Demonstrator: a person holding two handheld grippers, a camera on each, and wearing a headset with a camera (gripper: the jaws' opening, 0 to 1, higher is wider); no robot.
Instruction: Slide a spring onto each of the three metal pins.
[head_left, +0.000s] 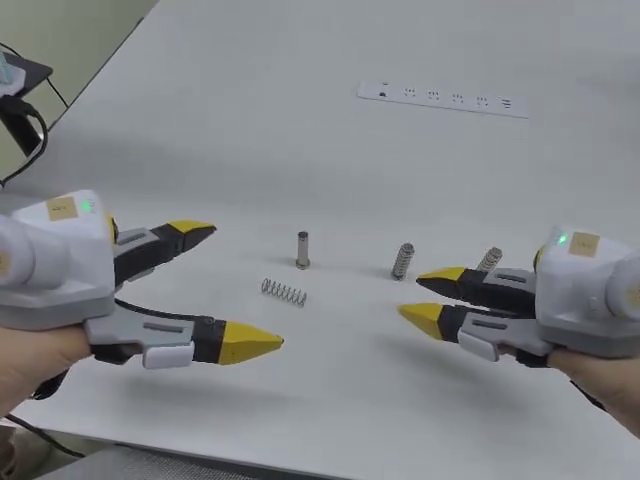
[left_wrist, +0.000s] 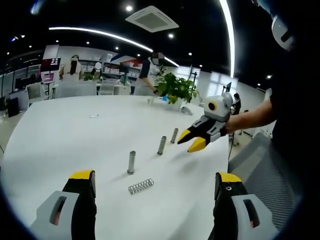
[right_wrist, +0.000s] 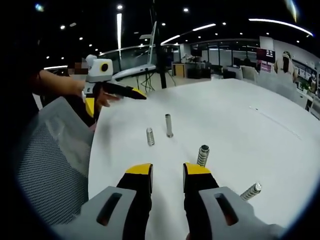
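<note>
We hold the left gripper at the near left above the white tabletop, its black, yellow-tipped jaws spread wide. We hold the right gripper at the near right, pointing left, with its jaws only a little apart, a much narrower gap than the left one's. Between the two grippers a bare silver metal pin stands upright on the table. Just near and left of it a loose coiled steel spring lies on its side, close to the pin but not touching it. To the right stands a second pin with a spring wound around its shaft, just beyond the tips of the right gripper. Farther right a third pin, also wearing a spring, is partly hidden behind the right gripper's body, and we cannot tell whether it stands straight or leans. A long white power strip lies flat at the far right of the table. In the left gripper view a green potted plant sits beyond the table's far edge.
</note>
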